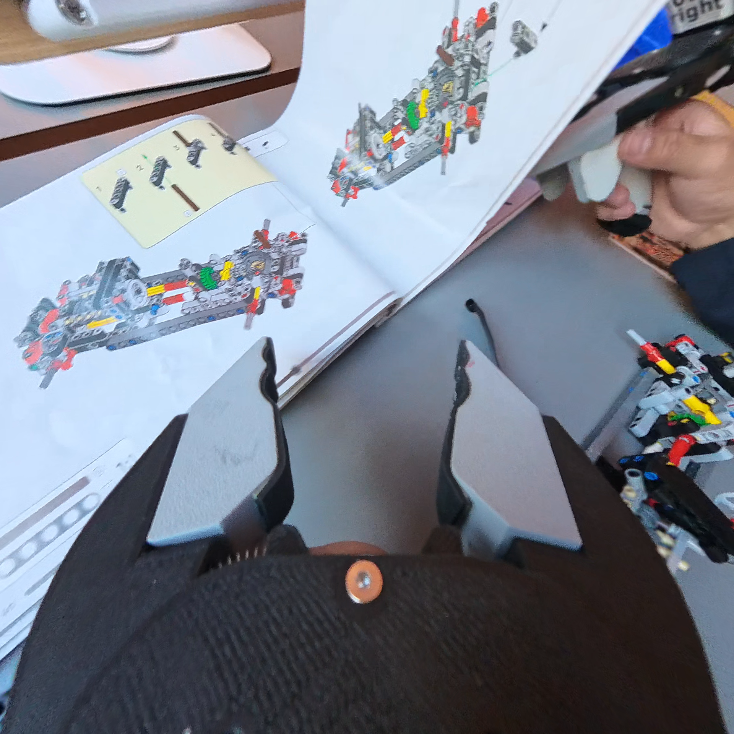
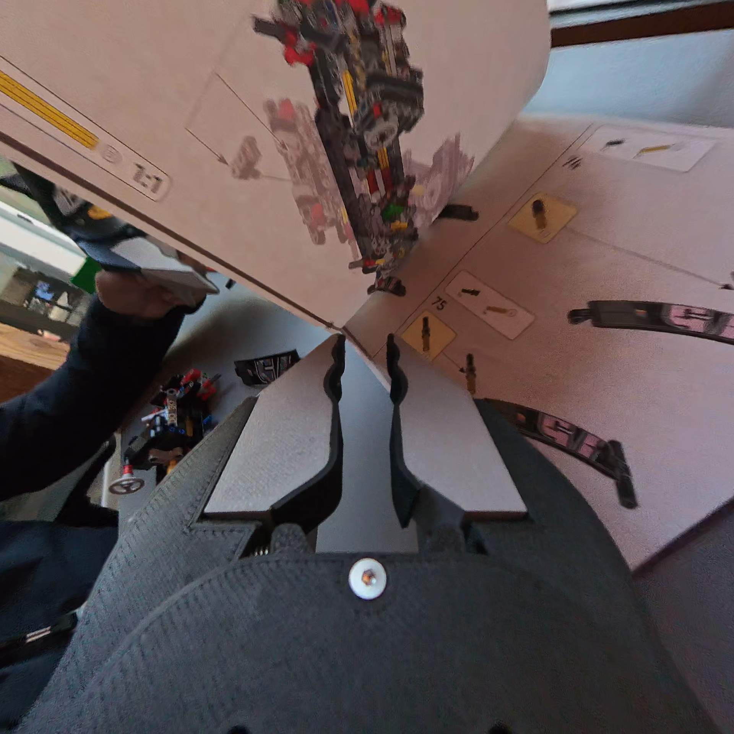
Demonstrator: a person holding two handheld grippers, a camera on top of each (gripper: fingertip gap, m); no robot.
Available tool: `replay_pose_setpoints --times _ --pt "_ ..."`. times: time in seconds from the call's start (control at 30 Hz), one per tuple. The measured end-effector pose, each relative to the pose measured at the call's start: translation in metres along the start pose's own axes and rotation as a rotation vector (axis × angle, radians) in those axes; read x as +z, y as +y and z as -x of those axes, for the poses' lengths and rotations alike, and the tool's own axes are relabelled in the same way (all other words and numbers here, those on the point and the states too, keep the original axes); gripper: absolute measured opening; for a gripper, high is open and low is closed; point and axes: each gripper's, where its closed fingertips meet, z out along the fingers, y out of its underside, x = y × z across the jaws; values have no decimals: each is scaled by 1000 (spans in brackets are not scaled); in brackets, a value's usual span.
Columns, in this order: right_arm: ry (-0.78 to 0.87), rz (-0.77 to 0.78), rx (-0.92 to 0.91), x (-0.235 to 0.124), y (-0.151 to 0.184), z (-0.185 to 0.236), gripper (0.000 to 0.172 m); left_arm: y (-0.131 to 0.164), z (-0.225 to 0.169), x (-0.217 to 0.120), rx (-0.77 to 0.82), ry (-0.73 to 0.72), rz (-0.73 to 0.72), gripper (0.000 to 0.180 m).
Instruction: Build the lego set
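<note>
At lower centre of the left wrist view, the left gripper (image 1: pixel 365 345) has its fingers spread wide and empty over the open booklet (image 1: pixel 119 397) edge and grey surface (image 1: pixel 556 278). One page (image 1: pixel 349 59) stands curled upward at upper right. The right gripper (image 2: pixel 364 337) at its corner has the fingers narrowly apart, pressing nothing visible.

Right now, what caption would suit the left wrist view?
Open left gripper hovers at the edge of an open white instruction booklet, grey tabletop below, colourful brick model alongside.
</note>
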Motion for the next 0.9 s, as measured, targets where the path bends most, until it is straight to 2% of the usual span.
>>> replay_pose_setpoints --times 0.13,0.23,0.4,0.53,0.67,0.9 --pt "54 -106 39 -18 -17 -14 19 -3 -18 11 7 48 -2 84" --pt "246 -112 8 -30 -17 -40 15 4 -19 16 46 3 28 84" --pt "553 2 -180 -45 -9 -72 15 14 -9 14 101 -84 57 82" --pt "638 47 -220 -45 -4 -83 13 21 4 12 113 -133 79 80" --pt "781 117 -221 -60 4 -104 8 24 12 11 86 -149 87 78" --pt "779 79 -115 -70 5 -110 4 25 24 5 74 -223 107 76"
